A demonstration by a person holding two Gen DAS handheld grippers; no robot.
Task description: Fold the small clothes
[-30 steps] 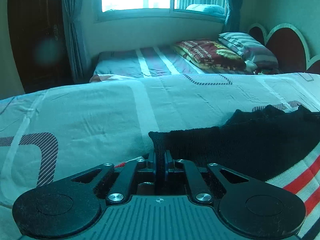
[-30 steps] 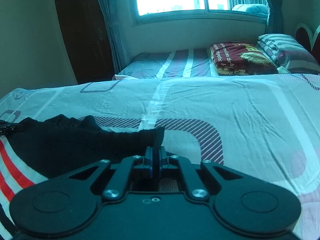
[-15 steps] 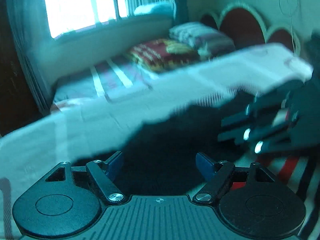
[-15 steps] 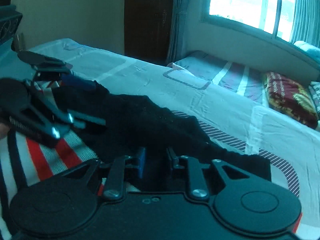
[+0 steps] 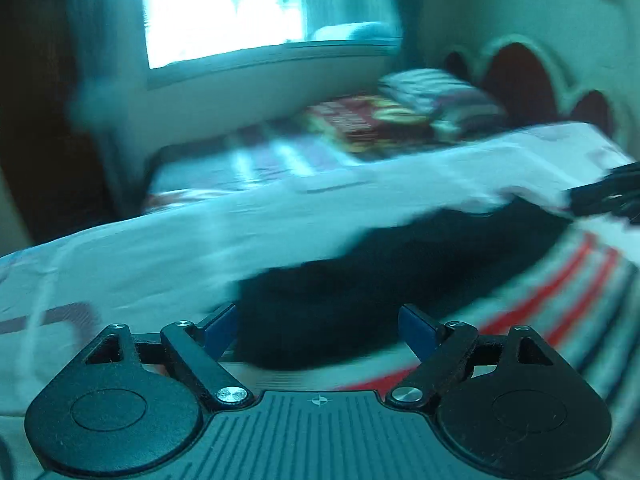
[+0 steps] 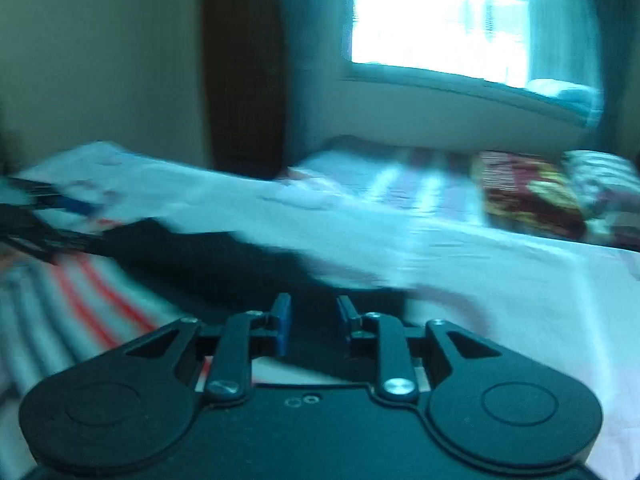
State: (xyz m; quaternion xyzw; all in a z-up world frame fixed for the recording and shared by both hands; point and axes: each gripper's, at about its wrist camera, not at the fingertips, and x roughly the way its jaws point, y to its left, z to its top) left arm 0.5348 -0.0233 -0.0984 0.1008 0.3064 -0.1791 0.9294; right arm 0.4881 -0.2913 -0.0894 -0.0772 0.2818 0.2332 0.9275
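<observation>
A small black garment (image 5: 360, 276) with a white, red and dark striped part (image 5: 560, 292) lies on the pale bedsheet (image 5: 160, 248). My left gripper (image 5: 318, 328) is open and empty, its blue pads wide apart over the garment's near edge. My right gripper (image 6: 314, 322) is open with a narrower gap, empty, just above the black fabric (image 6: 224, 260). The stripes show at the left of the right wrist view (image 6: 80, 304). Each gripper shows at the edge of the other's view: the right one (image 5: 608, 196), the left one (image 6: 36, 216). Both frames are blurred.
A second bed (image 5: 260, 164) with a folded red patterned blanket (image 5: 360, 120) and striped pillow (image 5: 436, 92) stands behind under the bright window (image 5: 224, 12). A dark wardrobe (image 6: 244, 72) and curtains stand at the wall. A red scalloped headboard (image 5: 520, 76) is at the right.
One second ago both grippers were shut on the black garment's corners. They have let go and opened, the left one wider, and both cameras are swinging, blurring the views.
</observation>
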